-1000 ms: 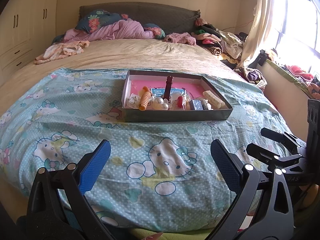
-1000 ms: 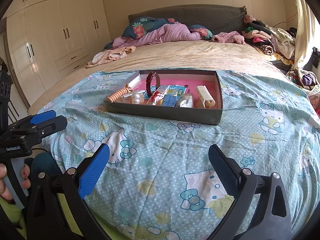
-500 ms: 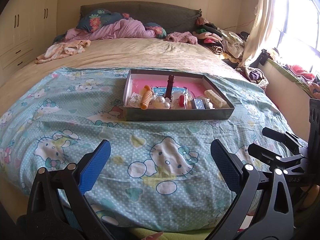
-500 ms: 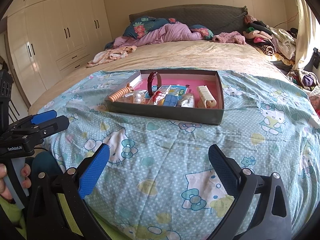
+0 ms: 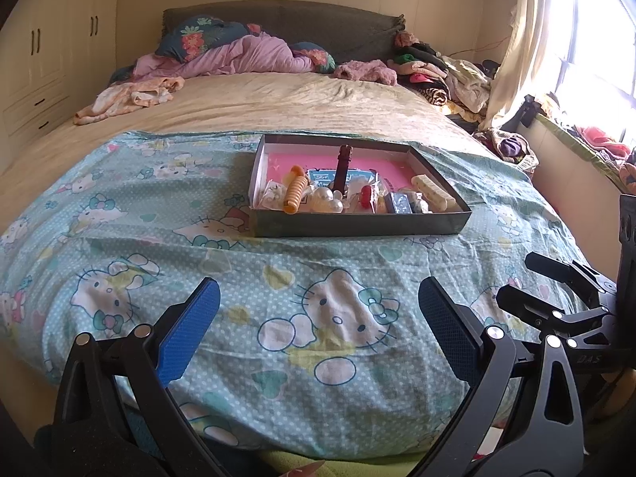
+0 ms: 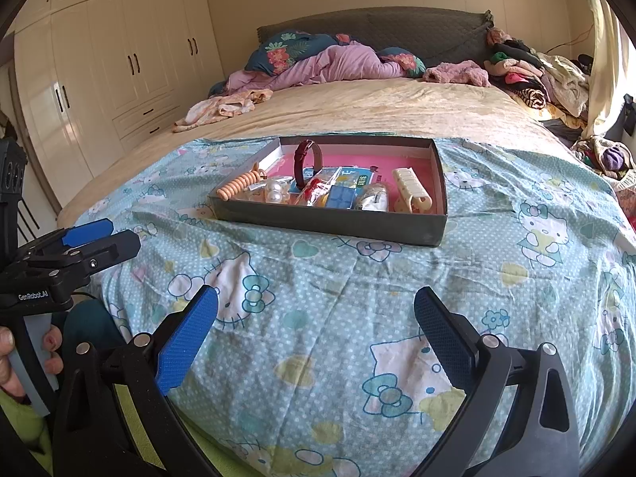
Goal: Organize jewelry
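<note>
A shallow dark cardboard tray (image 5: 359, 225) with a pink floor sits on a wrinkled cartoon-cat sheet (image 5: 159, 246) mid-bed, well ahead of both grippers. Inside lie a ribbed orange coil (image 5: 295, 194), glossy pearl beads (image 5: 326, 202), an upright maroon strap (image 5: 342, 169) and a cream ridged clip (image 5: 433, 197). The left gripper (image 5: 318, 332) and right gripper (image 6: 316, 332) hang empty, textured blue pads wide apart. Only the right view shows a hand (image 6: 12, 361) and white wardrobes (image 6: 119, 67); only the left shows the window (image 5: 596, 31).

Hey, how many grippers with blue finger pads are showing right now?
2. The left gripper hovers open over the near edge of the cartoon-cat bedsheet; the right gripper hovers open beside it. Both are short of the shallow dark cardboard tray.
</note>
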A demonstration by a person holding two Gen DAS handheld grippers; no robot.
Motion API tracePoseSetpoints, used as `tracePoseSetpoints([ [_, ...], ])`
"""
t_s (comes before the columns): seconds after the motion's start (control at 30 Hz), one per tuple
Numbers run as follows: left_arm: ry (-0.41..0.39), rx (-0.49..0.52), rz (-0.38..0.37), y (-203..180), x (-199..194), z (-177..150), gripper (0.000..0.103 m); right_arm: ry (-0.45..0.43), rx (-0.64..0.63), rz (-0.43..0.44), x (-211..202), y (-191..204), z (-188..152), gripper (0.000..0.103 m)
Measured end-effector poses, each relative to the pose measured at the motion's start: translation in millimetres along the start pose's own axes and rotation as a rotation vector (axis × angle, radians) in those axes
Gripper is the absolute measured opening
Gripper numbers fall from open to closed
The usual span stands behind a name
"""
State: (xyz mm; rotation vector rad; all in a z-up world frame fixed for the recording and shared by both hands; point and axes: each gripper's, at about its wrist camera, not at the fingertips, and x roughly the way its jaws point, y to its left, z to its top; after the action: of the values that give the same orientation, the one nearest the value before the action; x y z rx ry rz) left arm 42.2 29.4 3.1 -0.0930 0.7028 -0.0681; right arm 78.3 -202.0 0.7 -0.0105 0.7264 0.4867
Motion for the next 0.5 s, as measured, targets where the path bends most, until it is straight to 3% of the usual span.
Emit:
tracePoseSetpoints([
  [0.37,0.032,-0.026,0.007,9,6,-2,0.093,0.008,0.005,-0.028,4,-5,1,0.098],
  [0.5,0.060,-0.062,0.050,17,11,-3,0.093,0.014,0.038,-0.044,8,-17,3,0.098],
])
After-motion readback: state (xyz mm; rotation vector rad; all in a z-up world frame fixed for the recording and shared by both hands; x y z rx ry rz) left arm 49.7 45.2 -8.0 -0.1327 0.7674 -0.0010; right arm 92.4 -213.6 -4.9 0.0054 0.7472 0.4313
